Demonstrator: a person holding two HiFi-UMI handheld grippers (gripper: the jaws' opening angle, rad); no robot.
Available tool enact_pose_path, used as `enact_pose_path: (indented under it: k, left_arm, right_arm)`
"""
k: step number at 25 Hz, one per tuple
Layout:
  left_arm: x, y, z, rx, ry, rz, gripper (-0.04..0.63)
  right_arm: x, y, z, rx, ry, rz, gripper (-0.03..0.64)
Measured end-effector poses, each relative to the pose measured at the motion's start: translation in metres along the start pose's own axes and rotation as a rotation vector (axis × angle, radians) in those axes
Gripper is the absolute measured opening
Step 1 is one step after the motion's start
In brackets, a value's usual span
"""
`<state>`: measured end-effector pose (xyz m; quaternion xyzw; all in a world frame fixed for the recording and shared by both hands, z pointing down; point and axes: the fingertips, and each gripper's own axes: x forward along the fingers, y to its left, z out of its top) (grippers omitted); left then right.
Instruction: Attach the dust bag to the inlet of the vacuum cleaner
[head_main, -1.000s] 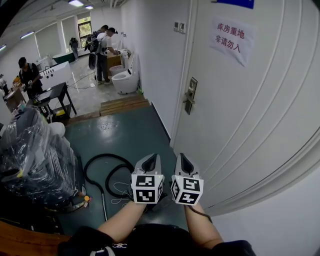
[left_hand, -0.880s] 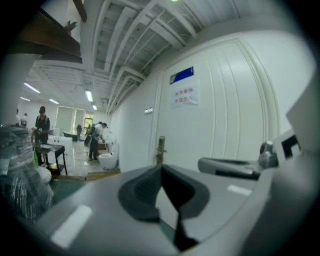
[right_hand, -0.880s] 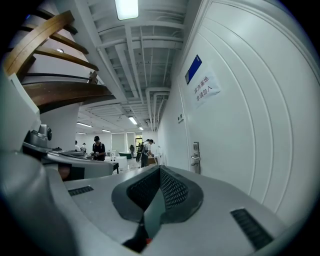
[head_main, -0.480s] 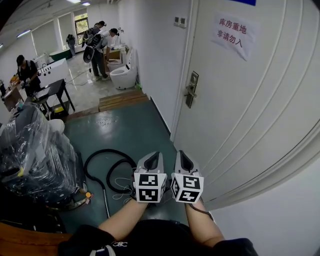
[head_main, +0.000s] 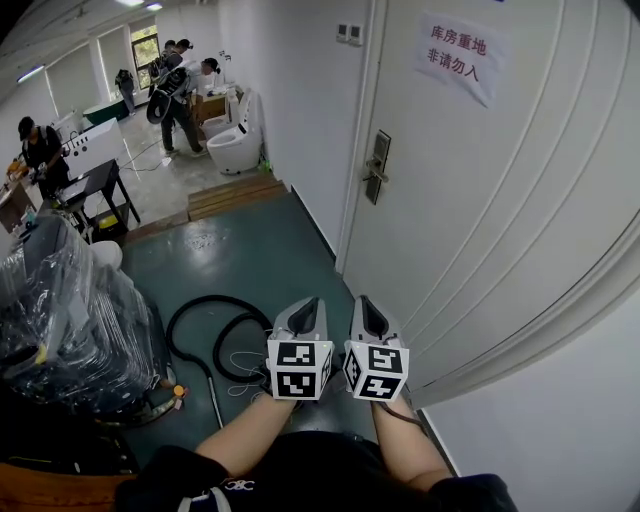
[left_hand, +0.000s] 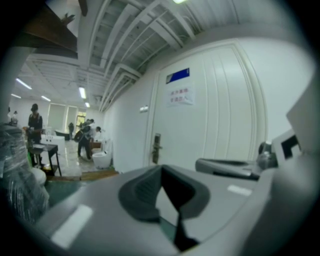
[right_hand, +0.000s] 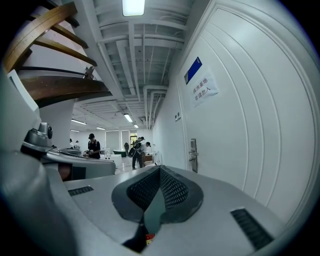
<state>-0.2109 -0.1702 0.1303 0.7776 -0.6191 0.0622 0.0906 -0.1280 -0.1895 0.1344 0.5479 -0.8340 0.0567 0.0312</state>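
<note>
**Dust bag not in view; both grippers clenched and empty**

We searched all three views and found no dust bag, and no inlet that we could identify. A black hose lay coiled on the green floor, ahead and to the left of the grippers. It lay just beside a bulky plastic-wrapped machine; we could not tell whether that machine was the vacuum cleaner.

The left gripper and right gripper were held side by side, close together, near a white door. Each gripper's own view showed its jaws brought together with nothing between them.

Our handling assessment rests on the task wording only. We expected such a bag to be light and soft, with a body that crumples or tears easily under the pads. We expected a stiffer collar around its opening and judged that the proper place to take hold. A grip on each side of the collar would keep the opening square to the inlet. We could not confirm any of this by sight.
</note>
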Motion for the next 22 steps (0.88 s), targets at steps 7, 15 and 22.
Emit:
enact_pose_path:
  k: [7,15,22]
  left_arm:
    - [-0.001,0.01,-0.007,-0.005,0.018,-0.027,0.002]
    - [-0.005,0.017,-0.011,-0.012,0.017,-0.036,0.002]
    - [-0.004,0.013,-0.012,-0.013,0.021,-0.039,0.002]
  right_arm:
    - [0.0,0.012,-0.006,-0.004,0.005,-0.021,-0.002]
    - [-0.001,0.023,-0.009,-0.02,0.009,-0.024,-0.002]
    - [-0.002,0.023,-0.009,-0.038,0.006,-0.01,-0.002]
